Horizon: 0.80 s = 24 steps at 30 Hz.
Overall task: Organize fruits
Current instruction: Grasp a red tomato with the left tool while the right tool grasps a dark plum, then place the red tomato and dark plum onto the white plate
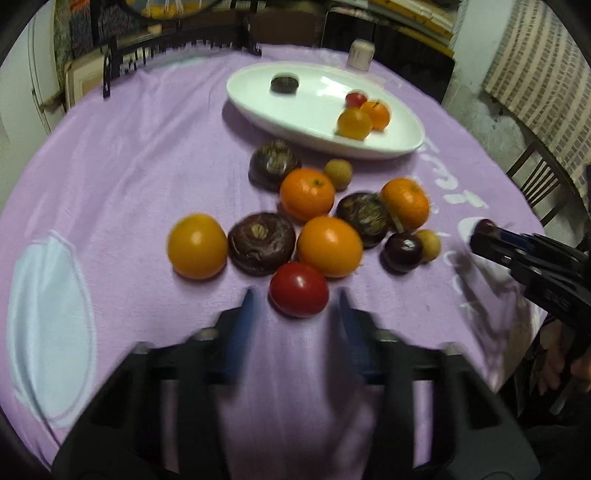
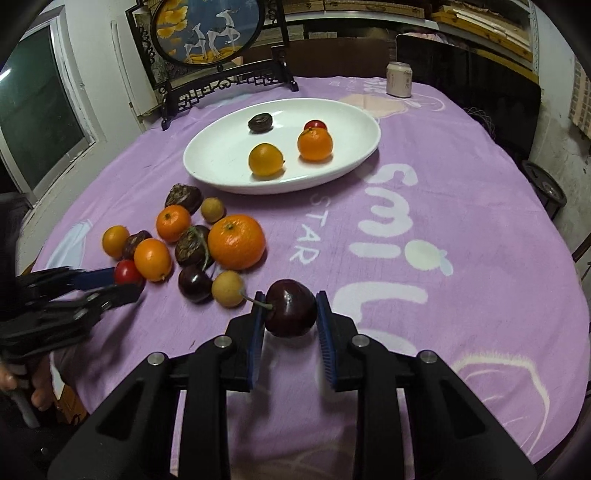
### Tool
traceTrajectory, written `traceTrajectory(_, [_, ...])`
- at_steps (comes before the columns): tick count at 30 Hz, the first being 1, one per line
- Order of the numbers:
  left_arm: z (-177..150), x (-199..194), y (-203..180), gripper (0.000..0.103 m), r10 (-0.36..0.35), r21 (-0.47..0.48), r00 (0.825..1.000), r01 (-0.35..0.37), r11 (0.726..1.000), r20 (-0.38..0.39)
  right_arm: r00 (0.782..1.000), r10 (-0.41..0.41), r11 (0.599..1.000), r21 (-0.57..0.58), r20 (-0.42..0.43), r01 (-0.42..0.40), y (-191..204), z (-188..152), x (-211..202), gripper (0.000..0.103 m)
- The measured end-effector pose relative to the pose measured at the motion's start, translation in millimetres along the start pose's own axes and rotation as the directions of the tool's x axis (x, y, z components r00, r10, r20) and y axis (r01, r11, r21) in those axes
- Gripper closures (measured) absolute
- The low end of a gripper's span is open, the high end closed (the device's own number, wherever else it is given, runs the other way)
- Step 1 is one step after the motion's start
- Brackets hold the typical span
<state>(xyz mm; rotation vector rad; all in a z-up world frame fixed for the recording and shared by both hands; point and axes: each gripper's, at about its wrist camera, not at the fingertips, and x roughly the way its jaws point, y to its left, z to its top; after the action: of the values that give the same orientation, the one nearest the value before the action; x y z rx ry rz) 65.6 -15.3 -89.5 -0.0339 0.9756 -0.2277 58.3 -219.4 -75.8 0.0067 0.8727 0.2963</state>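
A red tomato [image 1: 299,290] lies on the purple cloth between the blue pads of my left gripper [image 1: 297,293], with a sliver of cloth showing on each side of it; the jaws stand open around it. The picture there is blurred. My right gripper [image 2: 290,306] is shut on a dark cherry [image 2: 290,314] with a stem, held just above the cloth. Behind the tomato lie several oranges [image 1: 328,245], dark water chestnuts [image 1: 260,242], a second cherry [image 1: 402,251] and pale longans [image 1: 338,173]. The white oval plate [image 2: 221,162] holds two oranges, a tomato and a chestnut.
A drink can [image 2: 399,79] stands behind the plate. A framed round deer screen [image 2: 208,31] stands at the table's back left. Chairs show past the right edge. A person's hand [image 2: 14,380] grips the left tool. The cloth's right half bears only white lettering.
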Motion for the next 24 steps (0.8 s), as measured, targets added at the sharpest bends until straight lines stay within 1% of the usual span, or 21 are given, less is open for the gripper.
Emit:
traceTrajectory(2, [2, 3, -2, 0.065, 0.01, 0.007, 1.0, -0.01, 1.0, 0.005, 1.0, 0.009, 1.0, 0.001, 0.002, -0.009, 1, -2, -2, 0.075])
traceTrajectory(3, [3, 3, -3, 0.071, 0.009, 0.006, 1.0, -0.009, 1.0, 0.009, 1.0, 0.011, 1.0, 0.002, 0.002, -0.011, 0, -3, -2, 0.075])
traceTrajectory(4, [4, 3, -2, 0.071, 0.003, 0.0, 1.0, -0.003, 1.0, 0.008, 1.0, 0.01, 1.0, 0.005, 0.001, -0.01, 0, -4, -3, 0.075])
traceTrajectory(8, [1, -5, -2, 0.071, -0.012, -0.004, 1.0, 0.012, 1.0, 0.012, 1.0, 0.015, 1.0, 0.01, 0.01, -0.015, -1, -4, -6, 0.075])
traceTrajectory(12, [-1, -19, -4, 0.071, -0.01, 0.005, 0.999, 0.01, 1.0, 0.038, 0.999, 0.033, 0.999, 0.006, 0.018, -0.033, 1, -4, -7, 0.075])
traceTrajectory(16, [3, -29, -4, 0.071, -0.024, 0.01, 0.998, 0.023, 1.0, 0.056, 0.999, 0.048, 0.999, -0.01, 0.017, -0.048, 6, -2, -6, 0.075])
traceTrajectory(20, [9, -32, -3, 0.071, -0.019, 0.014, 0.998, 0.019, 1.0, 0.065, 0.999, 0.048, 0.999, -0.013, 0.016, -0.048, 7, -1, -5, 0.075])
traceTrajectory(22, [16, -32, -1, 0.071, -0.01, 0.013, 0.998, 0.009, 1.0, 0.066, 0.999, 0.046, 0.999, -0.023, 0.015, -0.045, 8, 5, -4, 0.075])
traceTrajectory(24, [29, -31, -1, 0.071, 0.003, 0.027, 0.997, -0.005, 1.0, 0.073, 0.998, 0.055, 0.998, -0.042, 0.021, -0.054, 10, 22, -5, 0.075])
